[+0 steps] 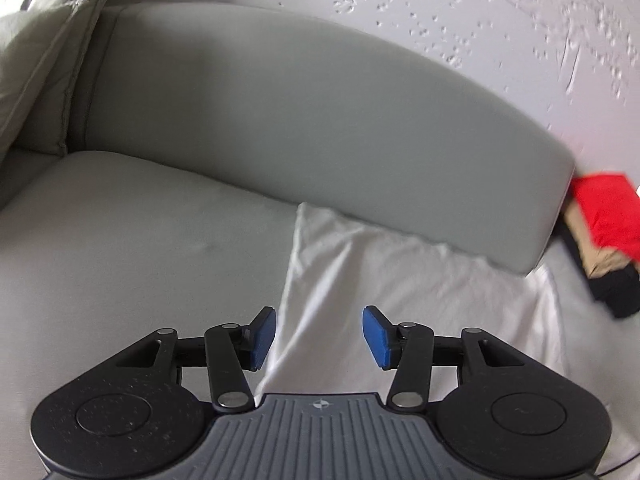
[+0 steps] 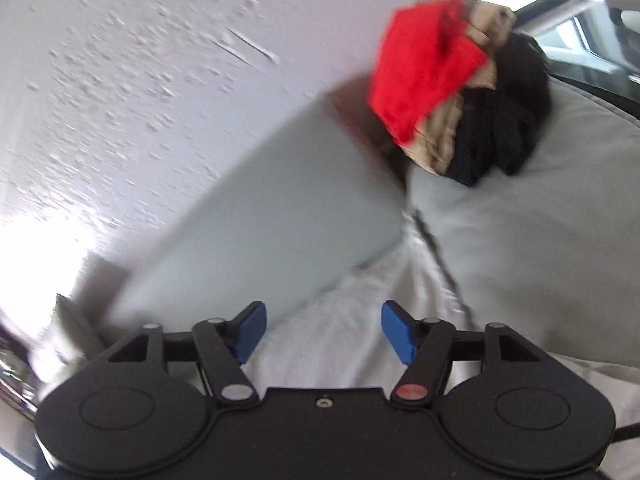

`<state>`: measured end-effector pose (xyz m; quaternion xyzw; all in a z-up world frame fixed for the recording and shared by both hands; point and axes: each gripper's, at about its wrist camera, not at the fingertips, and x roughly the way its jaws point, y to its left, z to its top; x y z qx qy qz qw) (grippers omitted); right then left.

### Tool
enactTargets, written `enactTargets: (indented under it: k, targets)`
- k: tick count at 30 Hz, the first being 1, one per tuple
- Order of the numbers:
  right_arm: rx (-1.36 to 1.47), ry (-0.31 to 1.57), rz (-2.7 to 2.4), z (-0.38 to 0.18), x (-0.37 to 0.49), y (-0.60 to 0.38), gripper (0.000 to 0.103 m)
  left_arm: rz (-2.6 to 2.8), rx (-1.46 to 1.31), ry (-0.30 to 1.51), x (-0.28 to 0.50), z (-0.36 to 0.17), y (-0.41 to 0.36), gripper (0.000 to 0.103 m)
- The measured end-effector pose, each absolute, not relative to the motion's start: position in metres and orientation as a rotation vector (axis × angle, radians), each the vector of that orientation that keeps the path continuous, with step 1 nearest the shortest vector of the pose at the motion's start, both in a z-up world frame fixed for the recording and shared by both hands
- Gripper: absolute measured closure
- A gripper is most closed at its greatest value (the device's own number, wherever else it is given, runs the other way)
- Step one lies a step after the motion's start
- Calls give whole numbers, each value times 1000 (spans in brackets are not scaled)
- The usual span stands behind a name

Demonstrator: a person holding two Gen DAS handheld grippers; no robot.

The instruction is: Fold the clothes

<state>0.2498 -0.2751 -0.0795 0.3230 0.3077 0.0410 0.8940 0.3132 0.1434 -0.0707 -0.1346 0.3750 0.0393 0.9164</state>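
A grey sofa (image 1: 132, 240) stands against a rough white wall (image 1: 400, 8). A white cloth (image 1: 400, 280) lies spread flat on its seat, its far edge against the back cushion (image 1: 300, 120). Just above it, the left gripper (image 1: 319, 338) and the right gripper (image 2: 323, 332) both hang with jaws parted and nothing between them. Beyond the cushion's end sits a heap of a red garment (image 2: 420, 76), a tan one (image 2: 440, 136) and a black one (image 2: 504, 120). The white cloth appears released, so one fold seems finished. The next move likely calls for gripping an edge of it, or reaching to the heap.
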Motion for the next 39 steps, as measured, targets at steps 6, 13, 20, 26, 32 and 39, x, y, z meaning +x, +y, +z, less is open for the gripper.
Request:
enactTargets:
  k: [6, 13, 20, 26, 32, 39]
  targets:
    - [588, 868, 55, -155, 284, -277, 62, 215, -238, 838, 325, -102, 165, 68]
    - [516, 933, 25, -173, 307, -285, 62, 204, -420, 910, 362, -141, 189, 70]
    - [561, 918, 11, -177, 308, -297, 62, 155, -487, 893, 396, -159, 182, 71]
    - [557, 925, 3, -182, 313, -298, 62, 100, -511, 900, 408, -164, 176, 74]
    - [551, 927, 2, -184, 313, -299, 62, 55, -519, 936, 410, -168, 168, 100]
    - [545, 925, -5, -186, 314, -298, 62, 199, -336, 817, 399, -152, 160, 103]
